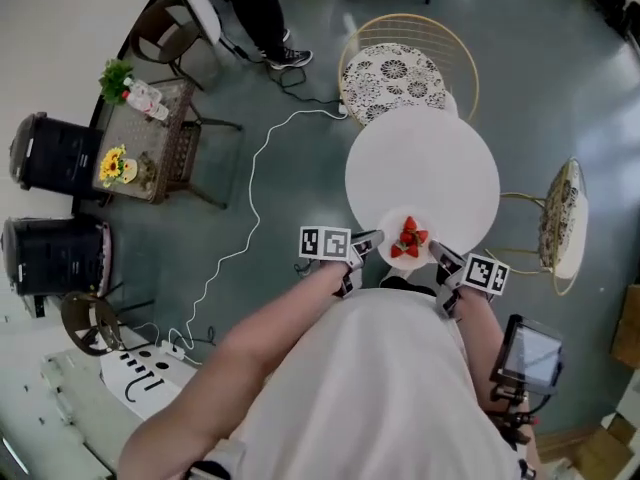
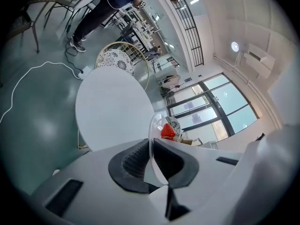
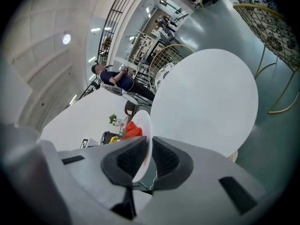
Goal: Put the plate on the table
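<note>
From the head view, the small round white plate (image 1: pixel 391 232) sits at the near edge of the round white table (image 1: pixel 420 163), between the two tools. The left gripper (image 1: pixel 371 241) is at its left rim and the right gripper (image 1: pixel 441 255) at its right rim. Red strawberries (image 1: pixel 410 238) are piled in the middle of the plate. This view does not show whether the plate touches the tabletop or hangs just over it.

The left gripper view shows what the head view cannot. The left gripper (image 2: pixel 151 161) has its dark ribbed pads pressed onto the rim of the plate (image 2: pixel 151 139), which is seen edge-on, with the strawberries (image 2: pixel 168 131) just beyond. The table (image 2: pixel 115 109) lies ahead and to the left.

In the right gripper view the right gripper (image 3: pixel 148 156) likewise pinches the opposite rim of the plate (image 3: pixel 144 134). The strawberries (image 3: pixel 131 129) are on the plate's left face and the table (image 3: pixel 206 102) spreads out to the right.

Only the head view takes in the small brown side table (image 1: pixel 170 153) with yellow flowers, well to the left. The gold wire chair with a black-and-white patterned cushion (image 1: pixel 395 73) stands beyond the round table. A thin white cable (image 1: pixel 252 193) snakes over the grey floor; the left gripper view catches the cable (image 2: pixel 28 76) too.
</note>
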`<control>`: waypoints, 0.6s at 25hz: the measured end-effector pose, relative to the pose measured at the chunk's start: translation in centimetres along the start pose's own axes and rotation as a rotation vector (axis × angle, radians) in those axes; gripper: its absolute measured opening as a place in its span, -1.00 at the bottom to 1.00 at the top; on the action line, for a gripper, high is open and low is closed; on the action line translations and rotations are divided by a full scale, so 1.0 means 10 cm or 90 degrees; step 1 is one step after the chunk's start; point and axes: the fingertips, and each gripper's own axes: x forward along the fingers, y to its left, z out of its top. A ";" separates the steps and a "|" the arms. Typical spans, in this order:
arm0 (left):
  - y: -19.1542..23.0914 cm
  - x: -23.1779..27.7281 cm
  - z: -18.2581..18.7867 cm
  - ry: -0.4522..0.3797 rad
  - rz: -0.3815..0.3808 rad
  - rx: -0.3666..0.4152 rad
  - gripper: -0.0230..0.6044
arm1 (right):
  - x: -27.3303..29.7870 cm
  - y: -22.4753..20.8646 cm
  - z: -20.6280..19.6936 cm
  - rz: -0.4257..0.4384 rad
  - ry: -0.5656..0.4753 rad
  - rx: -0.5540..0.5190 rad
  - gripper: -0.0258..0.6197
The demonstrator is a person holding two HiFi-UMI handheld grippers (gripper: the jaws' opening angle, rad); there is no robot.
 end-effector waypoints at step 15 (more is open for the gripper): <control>0.09 0.35 0.12 -0.031 0.046 -0.031 -0.87 | 0.19 -0.41 0.32 0.013 0.071 -0.010 -0.85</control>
